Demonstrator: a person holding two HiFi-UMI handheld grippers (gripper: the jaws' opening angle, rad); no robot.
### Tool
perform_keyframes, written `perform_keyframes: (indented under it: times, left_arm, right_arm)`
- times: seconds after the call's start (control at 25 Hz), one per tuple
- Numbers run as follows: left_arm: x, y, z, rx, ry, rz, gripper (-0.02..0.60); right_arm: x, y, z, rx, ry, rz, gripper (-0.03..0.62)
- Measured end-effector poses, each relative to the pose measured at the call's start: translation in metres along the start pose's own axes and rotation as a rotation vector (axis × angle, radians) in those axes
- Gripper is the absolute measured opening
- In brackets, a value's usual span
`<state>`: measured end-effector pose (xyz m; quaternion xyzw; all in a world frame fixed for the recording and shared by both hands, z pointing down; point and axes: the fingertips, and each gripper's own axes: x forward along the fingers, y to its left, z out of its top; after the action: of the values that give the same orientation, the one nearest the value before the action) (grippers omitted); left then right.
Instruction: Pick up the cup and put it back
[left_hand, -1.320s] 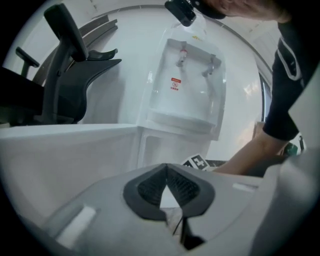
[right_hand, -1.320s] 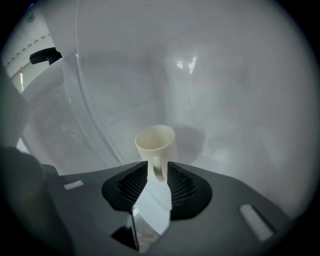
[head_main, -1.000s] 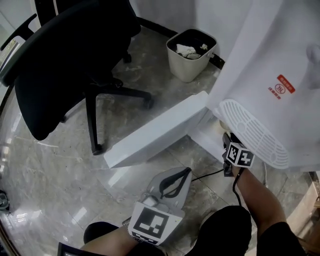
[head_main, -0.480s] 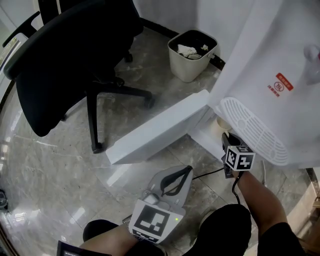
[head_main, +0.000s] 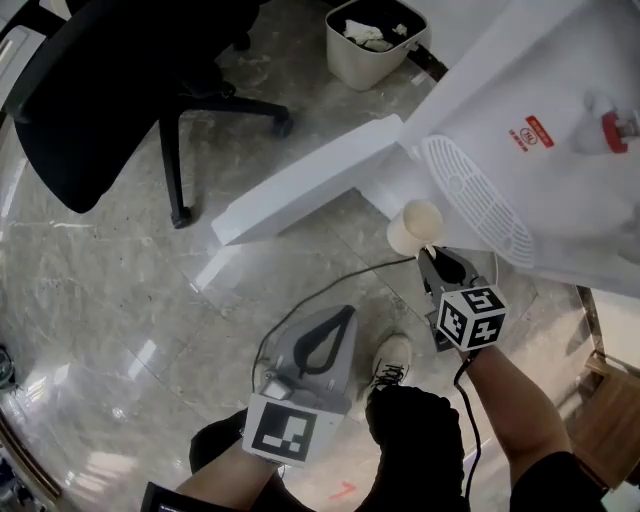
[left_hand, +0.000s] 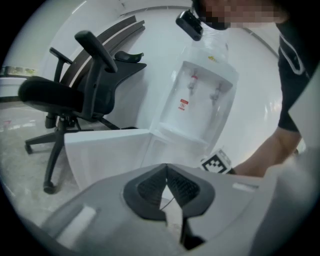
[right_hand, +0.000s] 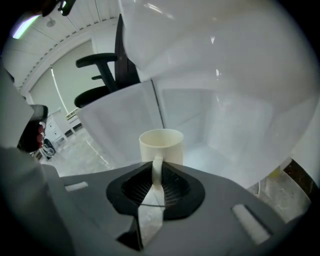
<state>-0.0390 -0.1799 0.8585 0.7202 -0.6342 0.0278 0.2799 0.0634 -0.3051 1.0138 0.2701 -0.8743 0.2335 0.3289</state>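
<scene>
White water dispenser (head_main: 560, 120) is standing with its lower door (head_main: 310, 180) swung open. Left gripper (head_main: 335, 322) is hanging alongside, jaws resting together, gripping nothing. Right gripper (head_main: 438, 265) has just been closing: jaws narrowed, pinching the handle of the cream cup (head_main: 415, 228), holding it upright in the air just before the open compartment.

cup (head_main: 414, 228): smooth, matt ceramic | floor (head_main: 120, 290): glossy polished stone

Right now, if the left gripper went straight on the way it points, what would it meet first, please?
Probably the open white door of the water dispenser. The left gripper aims near the door's hinge edge, though depth is unclear.
</scene>
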Motion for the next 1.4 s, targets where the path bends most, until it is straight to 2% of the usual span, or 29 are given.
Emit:
perform_keyframes:
  times: [0.12, 0.2, 0.36, 0.48, 0.64, 0.84, 0.96, 1.04, 1.24, 1.4]
  left_arm:
    - [-0.047, -0.027, -0.002, 0.031, 0.103, 0.008, 0.003]
    - [-0.078, -0.049, 0.006, 0.015, 0.165, 0.014, 0.003]
    - [-0.131, -0.084, 0.057, -0.052, 0.205, 0.05, 0.003]
    - [-0.163, -0.107, 0.113, -0.069, 0.181, 0.07, 0.003]
    - [-0.199, -0.122, 0.203, -0.066, 0.12, 0.129, 0.003]
    - [-0.233, -0.142, 0.291, -0.172, 0.023, 0.222, 0.003]
    - [-0.251, -0.153, 0.33, -0.232, -0.014, 0.254, 0.003]
    - [-0.264, -0.153, 0.349, -0.221, -0.036, 0.265, 0.003]
    - [-0.286, -0.14, 0.375, -0.101, -0.058, 0.213, 0.003]
    - [-0.299, -0.124, 0.393, 0.003, -0.055, 0.106, 0.003]
  right_arm:
    - [-0.058, 0.048, 0.014, -0.016, 0.04, 0.075, 0.051]
    - [-0.1, 0.076, 0.031, -0.016, 0.054, 0.115, 0.051]
    - [-0.183, 0.124, 0.091, 0.012, 0.026, 0.152, 0.051]
    - [-0.243, 0.157, 0.153, 0.026, -0.02, 0.2, 0.051]
    - [-0.317, 0.198, 0.25, -0.014, -0.12, 0.284, 0.051]
    - [-0.394, 0.216, 0.342, -0.051, -0.232, 0.328, 0.051]
    - [-0.431, 0.216, 0.372, -0.018, -0.267, 0.327, 0.051]
    - [-0.45, 0.218, 0.386, 0.004, -0.301, 0.315, 0.051]
    - [-0.481, 0.238, 0.403, 0.051, -0.384, 0.226, 0.051]
    - [-0.499, 0.271, 0.404, 0.077, -0.448, 0.108, 0.051]
